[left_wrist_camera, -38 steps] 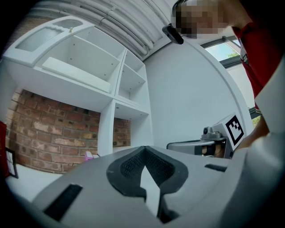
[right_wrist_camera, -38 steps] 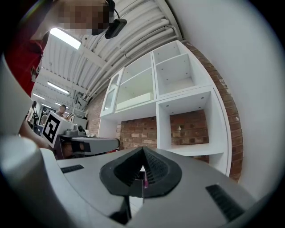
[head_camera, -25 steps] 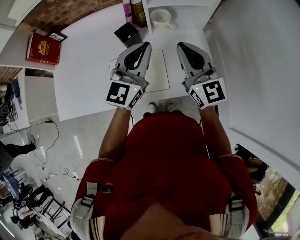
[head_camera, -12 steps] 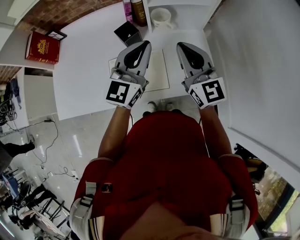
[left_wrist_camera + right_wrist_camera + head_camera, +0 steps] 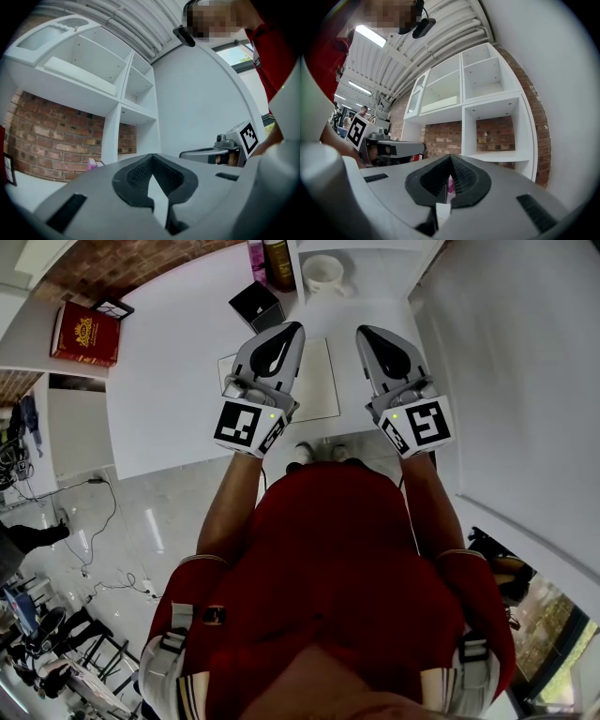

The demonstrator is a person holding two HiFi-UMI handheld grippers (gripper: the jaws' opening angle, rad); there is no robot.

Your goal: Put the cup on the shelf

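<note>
The white cup [image 5: 322, 275] stands in the bottom bay of the white shelf unit [image 5: 375, 268], at the far end of the white table [image 5: 178, 381]. Neither gripper touches it. My left gripper [image 5: 292, 328] hovers over the table with its jaws shut and nothing between them. To its right, about level with it, my right gripper [image 5: 367, 332] is also shut and empty. In the left gripper view the jaws [image 5: 151, 157] meet at the tip. The right gripper view shows its jaws [image 5: 450, 158] closed, pointing at the shelf bays [image 5: 492, 112].
A pale sheet [image 5: 319, 381] lies on the table under the grippers. A black box [image 5: 256, 306] and two bottles [image 5: 267, 259] stand at the far side, left of the shelf. A red book [image 5: 86, 336] lies at the far left. A white wall [image 5: 506, 362] runs along the right.
</note>
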